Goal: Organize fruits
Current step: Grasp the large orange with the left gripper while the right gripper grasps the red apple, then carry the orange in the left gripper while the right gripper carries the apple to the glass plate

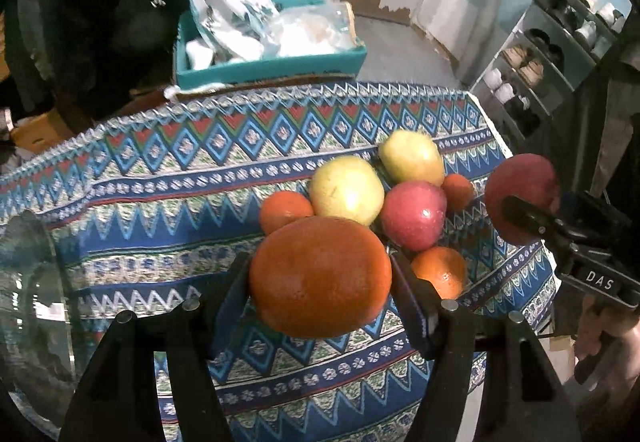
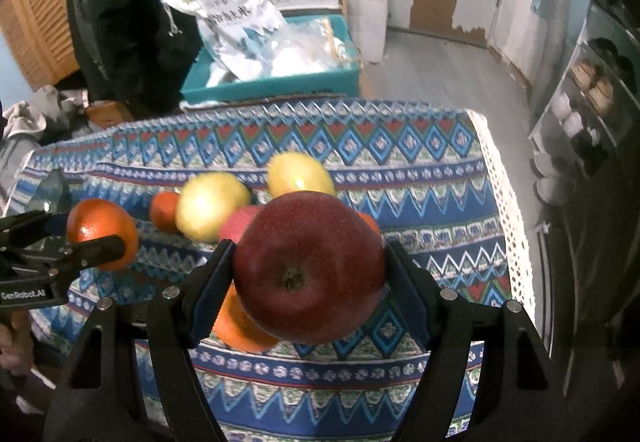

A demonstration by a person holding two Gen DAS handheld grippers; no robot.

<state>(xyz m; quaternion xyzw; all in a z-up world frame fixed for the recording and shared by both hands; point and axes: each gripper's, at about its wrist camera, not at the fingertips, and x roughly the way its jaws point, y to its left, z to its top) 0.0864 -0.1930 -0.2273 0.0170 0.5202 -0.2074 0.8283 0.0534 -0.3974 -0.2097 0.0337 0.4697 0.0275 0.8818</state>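
Note:
My left gripper (image 1: 320,278) is shut on a large orange (image 1: 320,276), held above the patterned tablecloth (image 1: 160,210). My right gripper (image 2: 310,270) is shut on a dark red apple (image 2: 310,266), also lifted off the cloth. Each gripper shows in the other's view: the red apple (image 1: 520,194) at the right of the left wrist view, the orange (image 2: 102,232) at the left of the right wrist view. On the cloth lie two yellow apples (image 1: 346,190) (image 1: 412,156), a pink-red apple (image 1: 414,214) and several small oranges (image 1: 286,210).
A glass bowl (image 1: 28,282) stands at the table's left edge. Behind the table sits a teal box (image 1: 272,66) with plastic bags. A shoe rack (image 1: 552,54) stands at the right beyond the table edge. A hand (image 1: 608,338) grips the right tool.

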